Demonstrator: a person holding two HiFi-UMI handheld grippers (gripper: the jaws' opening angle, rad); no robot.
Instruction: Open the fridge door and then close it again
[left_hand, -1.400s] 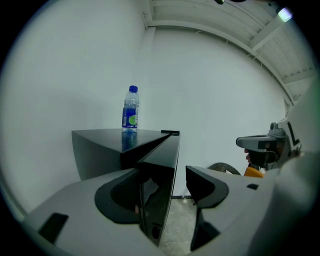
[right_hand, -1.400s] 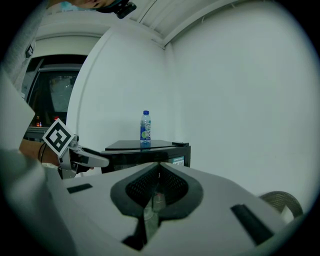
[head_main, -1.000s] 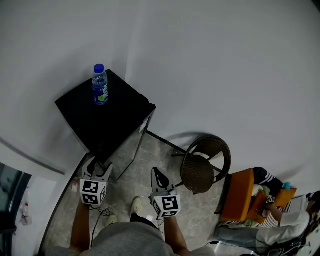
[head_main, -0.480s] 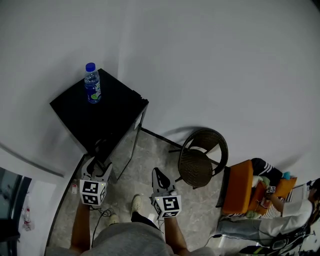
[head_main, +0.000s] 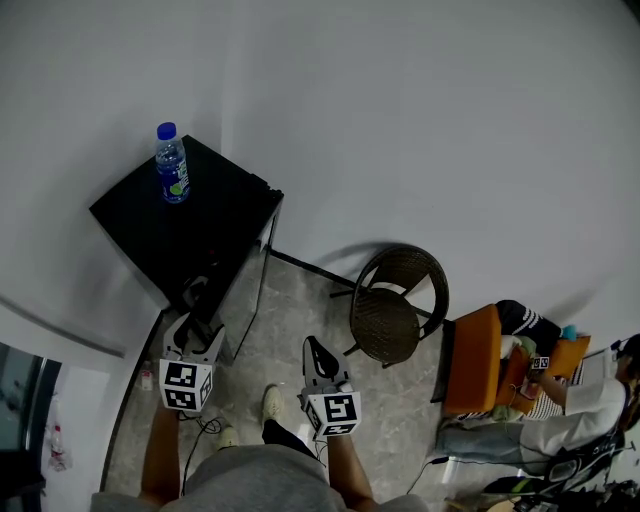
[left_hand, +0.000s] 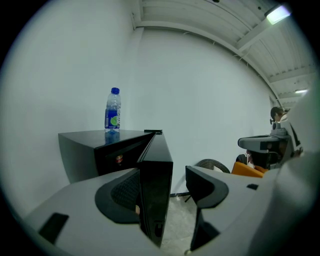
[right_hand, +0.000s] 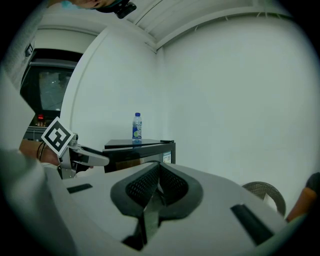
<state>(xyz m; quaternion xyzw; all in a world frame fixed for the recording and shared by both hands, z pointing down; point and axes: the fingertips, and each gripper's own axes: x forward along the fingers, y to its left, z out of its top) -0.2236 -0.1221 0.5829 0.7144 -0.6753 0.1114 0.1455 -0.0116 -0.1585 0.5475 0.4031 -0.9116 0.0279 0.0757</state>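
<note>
Mini-fridge (head_main: 205, 240) is sitting on the floor in the corner, front-left of the person, w/ a water bottle (head_main: 171, 165) standing upright on its black top. The fridge door (left_hand: 156, 185) is standing ajar, swung out toward the person. In the left gripper view it's showing edge-on, its free edge running upright, hinge side at the far end near the wall.

That free edge is sitting between the jaws of the left gripper (left_hand: 167, 195). The jaws are standing apart around it, not clamping. The left pad looks to be touching the door's inner side, and the right one is standing clear of the outer face w/ a gap.

The fridge body is lying to the left of the door in that view, so closing probably means swinging the edge leftward, w/ the right-hand jaw doing the pushing. Can't tell from here whether the door is at full swing yet.

The right gripper (right_hand: 159, 187) is hanging well apart from the door, jaws pressed together on nothing, pointing roughly level at the fridge front. So the left hand is the nearer one. A wicker chair (head_main: 392, 310) is standing off to the right, away from the door.
</note>
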